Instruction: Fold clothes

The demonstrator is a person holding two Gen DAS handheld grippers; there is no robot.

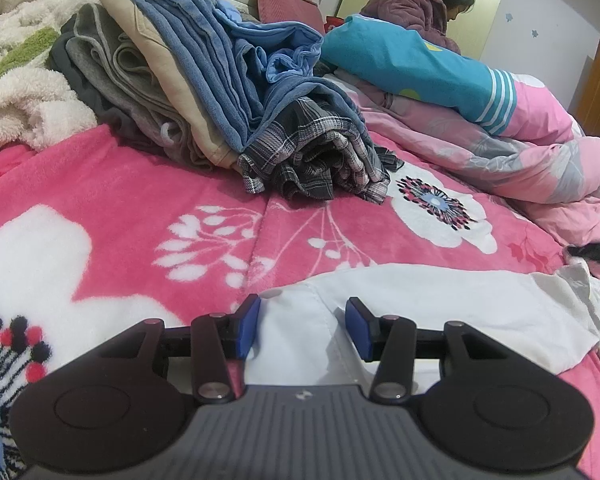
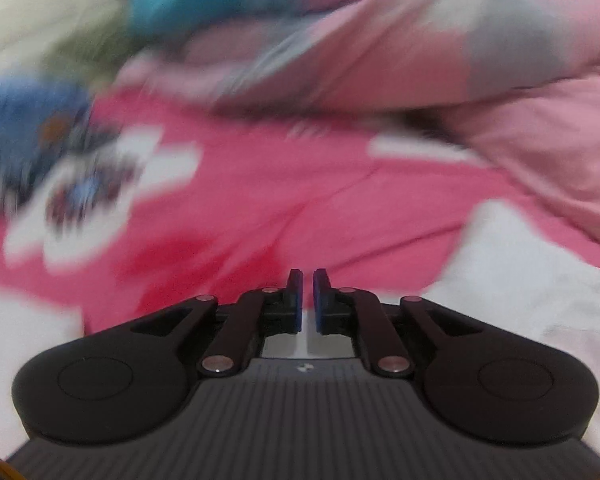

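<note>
White shirt fabric (image 1: 440, 304) is lying under my left gripper (image 1: 303, 326), jaws half-wide astride it to pin the fold; my right gripper (image 2: 308, 300) is nearly closed, holding nothing.

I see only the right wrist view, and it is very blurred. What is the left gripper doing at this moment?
Observer: The left gripper is open, low over a white garment; its pads do not pinch the cloth.
Operator: Are other clothes near it?
Observer: Yes, a pile of clothes lies beyond it on the pink blanket, with a plaid garment at its front.
Operator: Is somebody else there?
Observer: A person is at the far side of the bed.
</note>
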